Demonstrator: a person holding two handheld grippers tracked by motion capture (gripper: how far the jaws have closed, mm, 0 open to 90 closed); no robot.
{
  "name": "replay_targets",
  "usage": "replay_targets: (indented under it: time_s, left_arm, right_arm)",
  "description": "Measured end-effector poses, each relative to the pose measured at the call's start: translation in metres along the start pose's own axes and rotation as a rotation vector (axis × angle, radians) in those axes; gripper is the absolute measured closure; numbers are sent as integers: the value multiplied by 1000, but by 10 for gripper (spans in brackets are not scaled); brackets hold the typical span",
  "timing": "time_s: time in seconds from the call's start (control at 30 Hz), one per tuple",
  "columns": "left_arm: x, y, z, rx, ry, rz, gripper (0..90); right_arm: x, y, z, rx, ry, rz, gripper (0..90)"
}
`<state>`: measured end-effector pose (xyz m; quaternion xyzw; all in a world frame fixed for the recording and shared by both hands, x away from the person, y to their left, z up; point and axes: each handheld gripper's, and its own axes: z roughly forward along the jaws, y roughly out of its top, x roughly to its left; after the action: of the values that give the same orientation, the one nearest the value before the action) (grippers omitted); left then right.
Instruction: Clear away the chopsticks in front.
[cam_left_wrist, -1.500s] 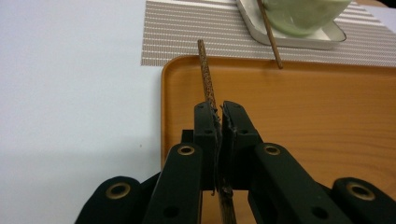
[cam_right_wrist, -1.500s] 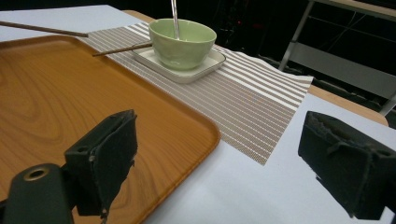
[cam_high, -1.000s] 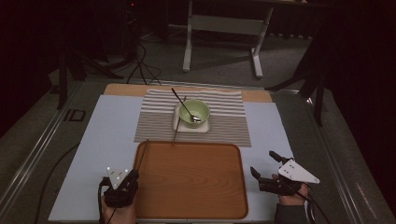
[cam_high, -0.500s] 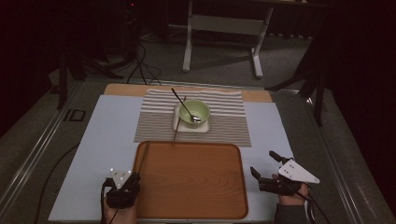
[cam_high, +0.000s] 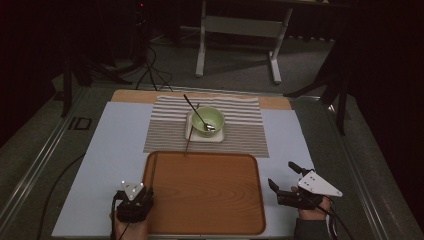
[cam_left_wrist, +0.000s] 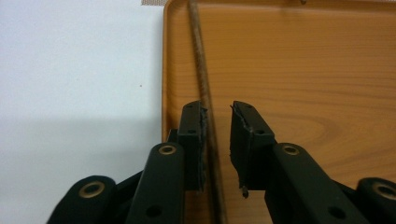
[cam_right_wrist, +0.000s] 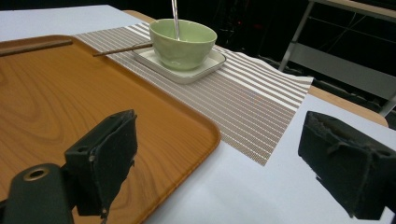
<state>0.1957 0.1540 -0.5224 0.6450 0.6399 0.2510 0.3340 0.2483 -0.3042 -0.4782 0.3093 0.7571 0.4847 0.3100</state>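
Left gripper (cam_left_wrist: 217, 140): black jaws just opening, thin wooden chopstick (cam_left_wrist: 201, 74) loose between, along glossy wood-grain tray's (cam_left_wrist: 299, 60) left edge. Right gripper (cam_right_wrist: 233, 163): wide apart, empty.

Table sheet (cam_high: 95, 165): bears all items.
Tray (cam_high: 210, 200): near centre of the sheet.
Chopstick (cam_left_wrist: 201, 88): in the tray, along its left rim.
Striped mat (cam_high: 240, 135): far side of the tray, touching its far edge.
Square plate (cam_high: 191, 131): on the mat.
Bowl (cam_high: 212, 119): on the plate.
Spoon (cam_high: 196, 112): in the bowl, handle leaning far-left.
Second chopstick (cam_high: 189, 136): on the mat, left of the bowl, its near tip reaching the tray.
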Motion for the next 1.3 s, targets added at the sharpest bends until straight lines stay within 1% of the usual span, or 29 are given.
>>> replay_targets:
  time_s: [0.17,0.27,0.43,0.47,0.6,0.67,0.9,1.1,1.17,1.2,1.23,1.3]
  left_arm:
    - [0,2,0,-13,-1,6,722]
    - [1,5,0,-30,-13,8,708]
    - [1,9,-1,-48,-10,5,693]
    - [1,11,-1,-58,-10,2,693]
    - [1,14,-2,-67,-13,4,689]
    - [1,18,-1,-80,-16,8,679]
    - [1,22,0,-93,-20,7,671]
    - [-1,30,2,-110,-27,15,661]
    - [-1,30,2,-110,-27,15,659]
    - [-2,34,4,-131,-49,23,653]
    - [-3,36,4,-134,-50,33,649]
    - [-4,38,6,-136,-58,34,647]
  right_arm:
    - [0,0,0,-1,-1,1,112]
    - [0,0,0,-1,-1,1,113]
    - [0,0,0,-1,-1,1,112]
    - [0,0,0,-1,-1,1,112]
    - [0,0,0,-1,-1,1,112]
    - [0,0,0,-2,-1,1,113]
    - [0,0,0,-2,-1,1,112]
    - [0,0,0,-2,-1,2,112]
    - [-1,0,0,-1,-1,2,112]
    - [-1,0,0,-1,-2,2,112]
    - [-1,0,0,-1,-2,2,112]
    - [-1,0,0,-1,-2,2,113]
